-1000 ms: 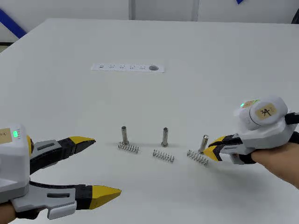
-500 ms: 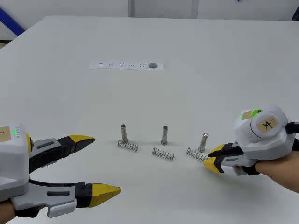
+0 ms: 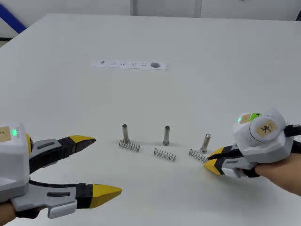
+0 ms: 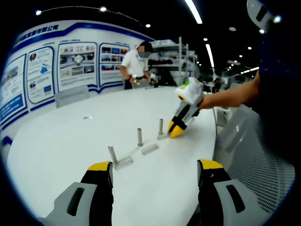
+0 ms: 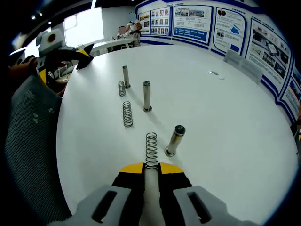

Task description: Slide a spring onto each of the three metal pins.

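Note:
Three metal pins stand upright in a row: left pin [image 3: 125, 133], middle pin [image 3: 166, 135], right pin [image 3: 206, 141]. A spring lies on the table in front of each: left spring [image 3: 129, 146], middle spring [image 3: 164, 155], right spring [image 3: 198, 155]. My right gripper [image 3: 213, 159] is low on the table. Its jaws are pinched on the near end of the right spring [image 5: 151, 148], just left of the right pin [image 5: 174, 140]. My left gripper [image 3: 101, 165] hovers open at the near left, holding nothing. From there I see the pins [image 4: 139, 137] and the right gripper [image 4: 176, 129].
A white power strip [image 3: 129, 65] is set into the white table [image 3: 225, 70] far behind the pins. Beyond the table a person [image 4: 136, 66] stands by display boards. A grey mesh chair back [image 5: 28, 141] sits by the table's edge.
My right gripper has drawn back from beside the right pin to the near end of the right spring. The left gripper has stayed put, open.

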Tool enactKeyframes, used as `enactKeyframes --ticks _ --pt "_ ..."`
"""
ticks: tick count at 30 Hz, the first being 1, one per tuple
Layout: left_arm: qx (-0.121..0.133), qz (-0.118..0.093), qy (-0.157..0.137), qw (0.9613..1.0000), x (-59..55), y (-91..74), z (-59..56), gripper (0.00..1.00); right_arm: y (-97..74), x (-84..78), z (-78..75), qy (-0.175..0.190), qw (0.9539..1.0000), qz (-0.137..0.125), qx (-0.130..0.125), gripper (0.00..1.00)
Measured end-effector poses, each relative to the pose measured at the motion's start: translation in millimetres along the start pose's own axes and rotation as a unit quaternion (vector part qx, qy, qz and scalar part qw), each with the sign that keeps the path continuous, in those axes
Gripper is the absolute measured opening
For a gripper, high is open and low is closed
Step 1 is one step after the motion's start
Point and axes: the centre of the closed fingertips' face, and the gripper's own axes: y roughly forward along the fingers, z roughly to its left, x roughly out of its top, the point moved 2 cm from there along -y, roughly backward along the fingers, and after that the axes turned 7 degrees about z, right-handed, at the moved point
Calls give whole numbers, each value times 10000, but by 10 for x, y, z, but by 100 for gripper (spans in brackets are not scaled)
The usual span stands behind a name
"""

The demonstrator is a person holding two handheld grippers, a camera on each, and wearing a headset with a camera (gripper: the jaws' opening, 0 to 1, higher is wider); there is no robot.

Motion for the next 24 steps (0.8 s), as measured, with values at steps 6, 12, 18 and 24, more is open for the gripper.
enactKeyframes --ticks 6,12,18,24 --pt "-6 -8 -6 10000 1 0 7 74 -129 85 10 -142 9999 22 -82 12" --pt "-10 -27 -5 10000 2 0 7 74 -230 177 1 -233 9996 68 -140 12" --pt "-2 -46 -13 10000 3 -10 9 74 -279 229 29 -297 9994 143 -122 12" --pt "-6 -55 -12 10000 3 -8 8 74 -324 248 39 -249 9995 204 -78 12"
